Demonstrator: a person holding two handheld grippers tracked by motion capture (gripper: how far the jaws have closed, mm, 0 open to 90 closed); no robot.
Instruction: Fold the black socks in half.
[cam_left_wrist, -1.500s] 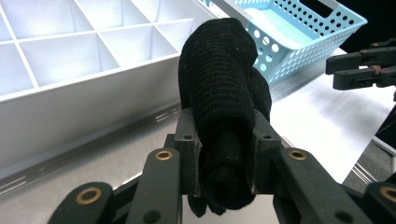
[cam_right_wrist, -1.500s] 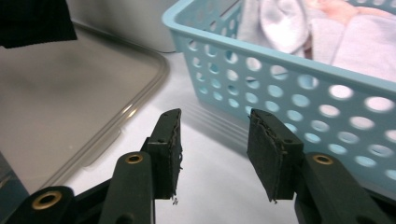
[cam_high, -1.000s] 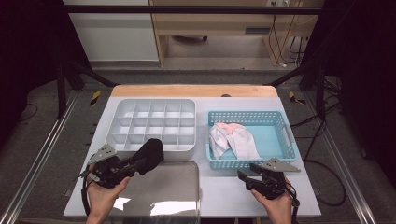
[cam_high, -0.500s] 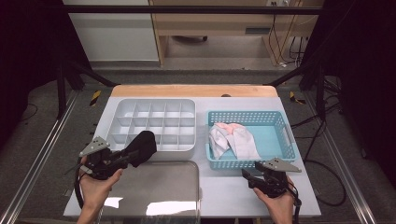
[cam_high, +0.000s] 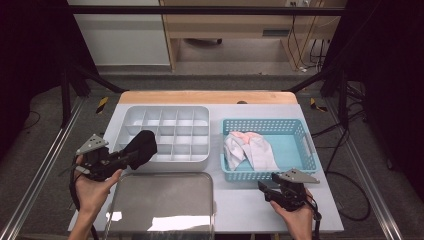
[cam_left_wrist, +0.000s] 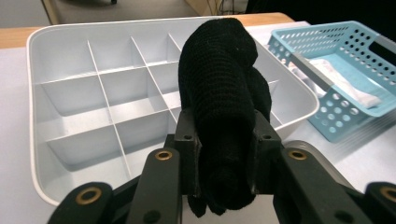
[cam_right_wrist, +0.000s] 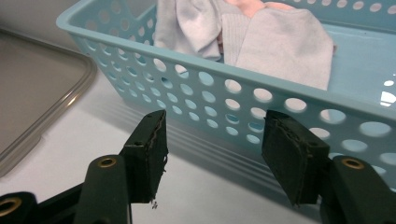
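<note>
— Black knitted sock roll (cam_left_wrist: 219, 93) sits clamped in the left gripper (cam_high: 131, 156), over the white divided organiser tray (cam_high: 131, 116)'s near-left corner.

— Centre it above one cell before releasing. Right gripper (cam_right_wrist: 212, 154) hangs empty, jaws apart, near the blue perforated basket (cam_right_wrist: 289, 100).

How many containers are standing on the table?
3: the white divided organizer at back left, the blue basket at back right, the metal tray in front.
</note>
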